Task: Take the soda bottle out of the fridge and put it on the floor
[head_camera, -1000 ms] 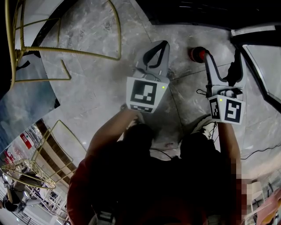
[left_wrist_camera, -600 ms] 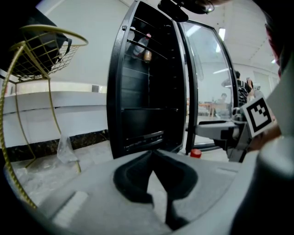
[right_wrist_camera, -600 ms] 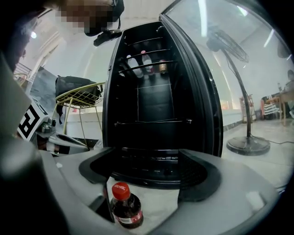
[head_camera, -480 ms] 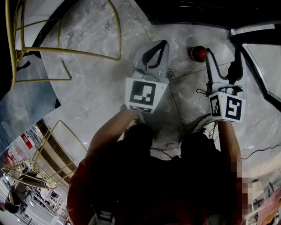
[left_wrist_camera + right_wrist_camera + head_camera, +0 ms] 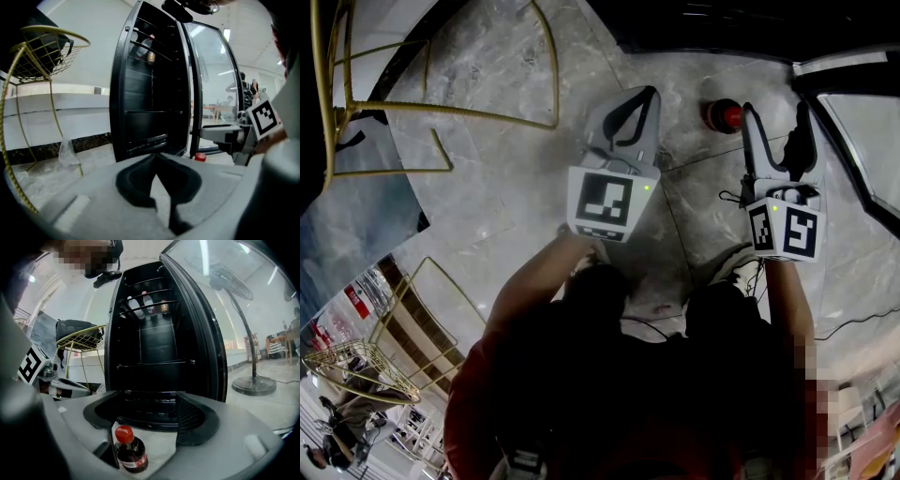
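- Your right gripper [image 5: 143,397] has its jaws wide apart, and they are closing at this moment.
- The soda bottle [image 5: 130,452] stands upright on the floor [image 5: 516,187] with its red cap on.
- In the right gripper view the bottle shows low in the gap between your jaws, close in by the left-hand one. The pads do not press on it.
- From your head view the red cap sits just beside the tip of that same finger, on its left side. I cannot tell whether the two touch.
- Your left gripper [image 5: 154,157] has its jaws drawn together at the tips, with nothing between them. It hangs over bare floor, to the left of the bottle.
- The fridge [image 5: 157,338] stands straight ahead of both grippers, its interior dark and its wire shelves in view.
- The fridge door [image 5: 206,296] is swung open to your right, and the glass panel catches the ceiling lights.
- A few bottles [image 5: 140,303] lie on the upper shelf inside. The lower shelves look dark, and I cannot make out anything on them.
- A gold wire stand [image 5: 441,109] is on your left, well apart from the soda bottle.
- A standing fan [image 5: 253,383] is off to the right, beyond the open door.
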